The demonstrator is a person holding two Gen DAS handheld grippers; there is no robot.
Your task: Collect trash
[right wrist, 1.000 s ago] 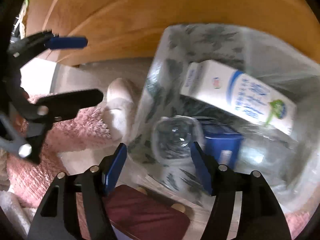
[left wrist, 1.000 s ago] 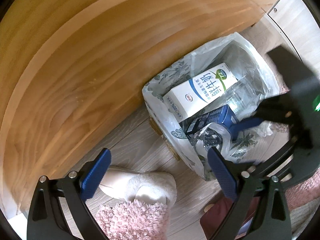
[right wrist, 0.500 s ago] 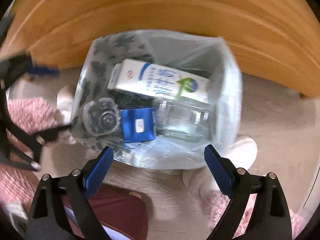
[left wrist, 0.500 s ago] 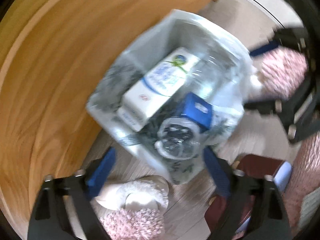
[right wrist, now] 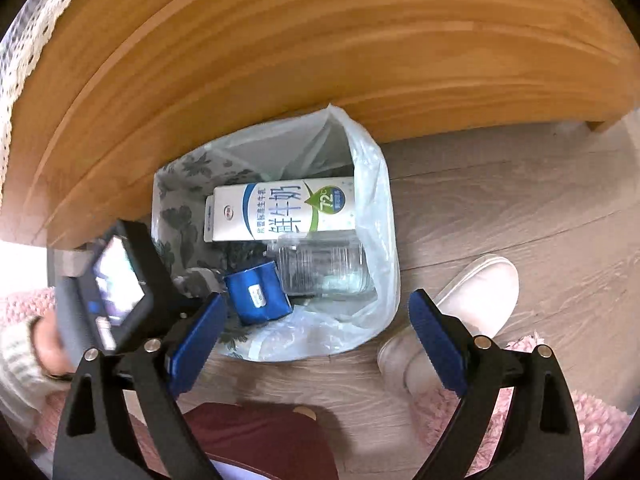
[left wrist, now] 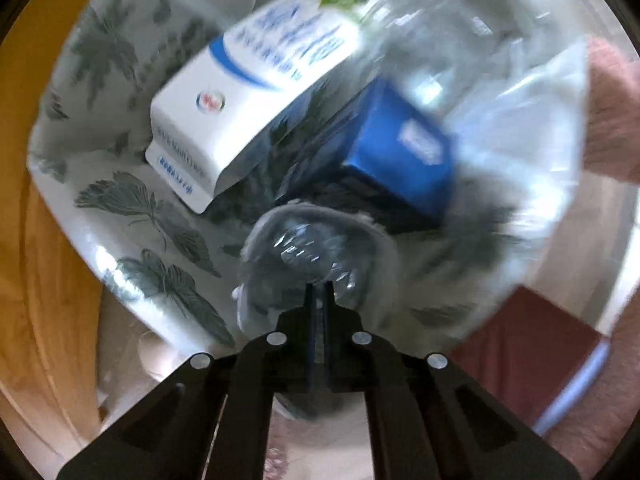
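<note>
Down in the trash bag (right wrist: 376,216) on the floor, beside the wooden furniture, there's a milk carton (right wrist: 280,210), a blue box (right wrist: 256,294) and a clear plastic container (right wrist: 324,270). The left gripper (left wrist: 317,304) has its fingers nearly together at the bag's near edge, right at a crumpled clear cup (left wrist: 308,256); can't tell if it's pinched. The right gripper (right wrist: 316,344) is spread wide, holding nothing, above the bag's near edge.

Wood floor (right wrist: 500,208) bears bin bag (right wrist: 380,240), white shoe (right wrist: 460,312)
</note>
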